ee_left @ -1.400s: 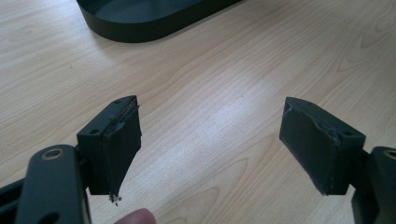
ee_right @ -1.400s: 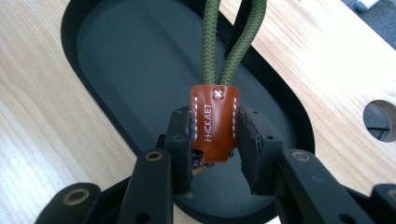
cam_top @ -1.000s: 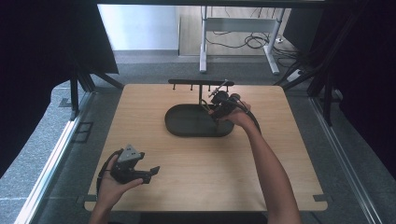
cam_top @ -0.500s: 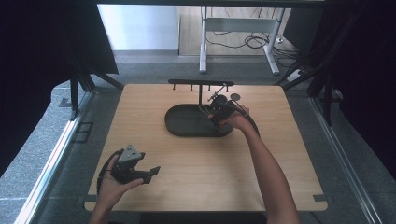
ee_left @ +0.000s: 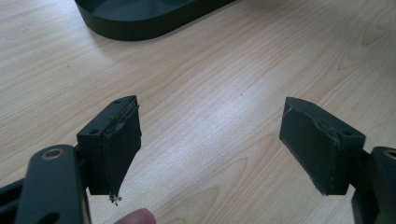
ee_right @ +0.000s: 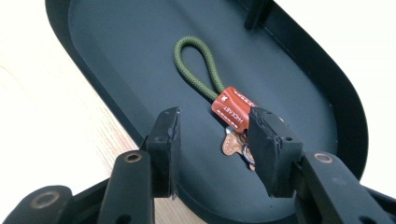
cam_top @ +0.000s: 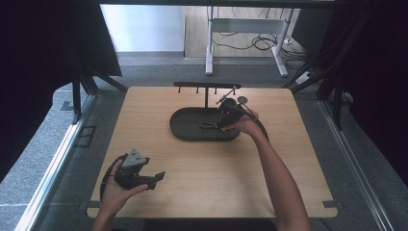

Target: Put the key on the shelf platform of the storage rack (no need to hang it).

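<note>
A key fob (ee_right: pixel 232 109), a green cord loop with a brown leather tag and metal keys, lies flat on the floor of the black oval tray (ee_right: pixel 116 56). My right gripper (ee_right: pixel 215 116) hovers just over it. Its jaws have just been opening and now stand apart, with the fob's keys tucked behind the right-hand jaw and no pad pressing on it. In the high view the fob (cam_top: pixel 208 125) lies in the tray (cam_top: pixel 183 134) just left of the right gripper (cam_top: pixel 222 122). My left gripper (cam_top: pixel 156 179) rests open and empty near the table's front left, over bare wood (ee_left: pixel 210 126).
A black rack (cam_top: pixel 207 85) with several small hooks rises on a post from the tray's far side. The wooden table (cam_top: pixel 216 183) spreads wide in front of the tray. Dark curtains hang at both sides.
The right gripper has dipped slightly toward the tray and its jaws have parted, leaving the key fob lying on the tray floor. The left hand has stayed put.
</note>
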A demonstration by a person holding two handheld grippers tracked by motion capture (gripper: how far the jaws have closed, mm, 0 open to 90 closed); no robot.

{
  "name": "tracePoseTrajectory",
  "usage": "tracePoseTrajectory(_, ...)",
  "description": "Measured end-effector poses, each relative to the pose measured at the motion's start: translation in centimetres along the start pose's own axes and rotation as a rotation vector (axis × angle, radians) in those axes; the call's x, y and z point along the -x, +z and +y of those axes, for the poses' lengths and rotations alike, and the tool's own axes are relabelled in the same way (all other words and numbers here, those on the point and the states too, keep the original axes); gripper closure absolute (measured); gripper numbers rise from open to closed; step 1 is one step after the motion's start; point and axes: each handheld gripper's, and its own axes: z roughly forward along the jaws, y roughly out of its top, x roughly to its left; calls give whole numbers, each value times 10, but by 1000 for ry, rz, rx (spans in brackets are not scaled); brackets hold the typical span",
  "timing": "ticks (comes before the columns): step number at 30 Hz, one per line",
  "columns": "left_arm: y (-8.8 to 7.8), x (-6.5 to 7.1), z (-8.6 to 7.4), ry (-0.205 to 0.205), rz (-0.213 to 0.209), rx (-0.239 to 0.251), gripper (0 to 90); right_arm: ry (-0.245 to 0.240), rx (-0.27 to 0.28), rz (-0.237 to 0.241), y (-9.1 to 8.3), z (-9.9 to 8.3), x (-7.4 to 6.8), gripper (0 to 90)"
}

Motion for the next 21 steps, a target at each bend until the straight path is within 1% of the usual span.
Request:
tracePoseTrajectory(1,0,0,0,1,-1,1,210,3,3,-5,-2,-1,0,536)
tracePoseTrajectory(5,0,0,0,-1,0,2,210,1,10,6,-8,-2,-3,522)
tracePoseTrajectory(9,1,0,0,1,-1,-1,210,8,45,24,-18,-6,-7,519)
tracePoseTrajectory(11,1,1,0,2,0,0,210,5,53,27,-23,-9,-9,517)
tracePoseTrajectory(18,2,2,1,7,0,-5,210,-2,94,44,-41,-25,-14,512)
tracePoseTrajectory(20,2,2,1,8,1,-8,210,-7,106,49,-46,-30,-16,511)
tracePoseTrajectory(21,2,2,1,9,2,-10,210,-8,118,46,-52,-36,-17,510)
